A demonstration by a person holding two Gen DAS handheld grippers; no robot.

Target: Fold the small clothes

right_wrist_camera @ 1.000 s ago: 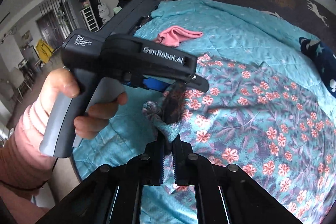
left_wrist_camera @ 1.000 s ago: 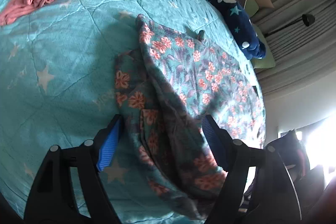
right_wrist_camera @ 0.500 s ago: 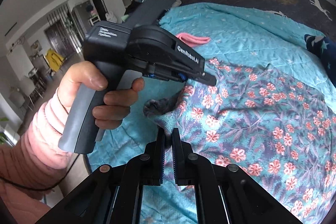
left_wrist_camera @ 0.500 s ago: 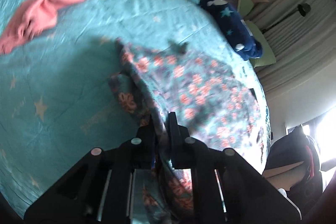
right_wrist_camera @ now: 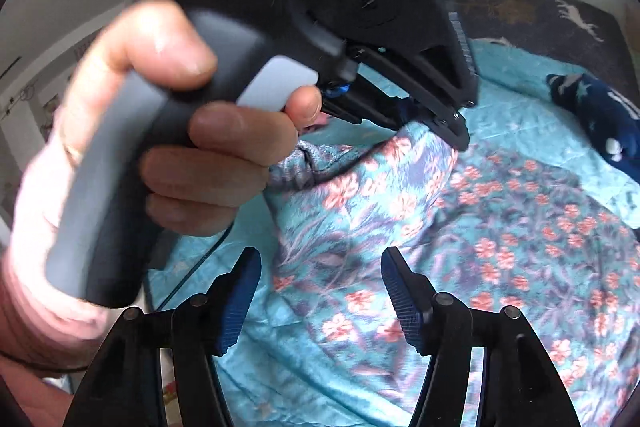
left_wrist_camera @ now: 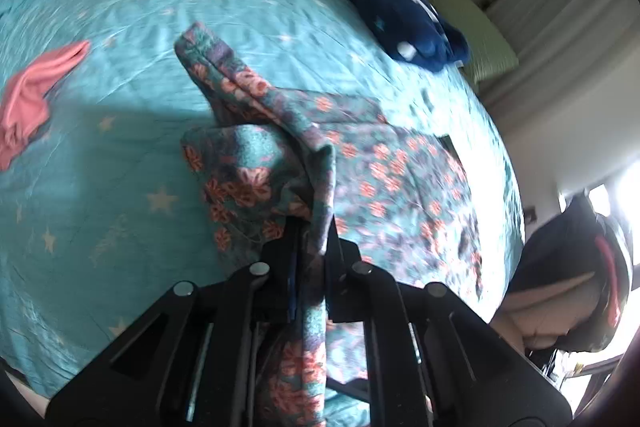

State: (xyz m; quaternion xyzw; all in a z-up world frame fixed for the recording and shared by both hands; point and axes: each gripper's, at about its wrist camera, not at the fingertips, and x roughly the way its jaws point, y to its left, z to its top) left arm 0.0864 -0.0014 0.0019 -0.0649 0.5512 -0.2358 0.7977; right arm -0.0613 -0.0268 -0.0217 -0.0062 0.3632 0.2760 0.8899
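Teal star quilt (left_wrist_camera: 120,131) covers the bed; on it we've got the floral garment (left_wrist_camera: 384,171) spread out, running away from both tools toward the far side, pink cloth (left_wrist_camera: 32,99) well off to the left. Left gripper (left_wrist_camera: 310,227) is clamped on a gathered edge of the fabric, lifted and angled down over it. Right gripper (right_wrist_camera: 320,279) hangs spread wide with nothing between its fingers, just above the near hem, so we judge it's nearer for the next pinch.
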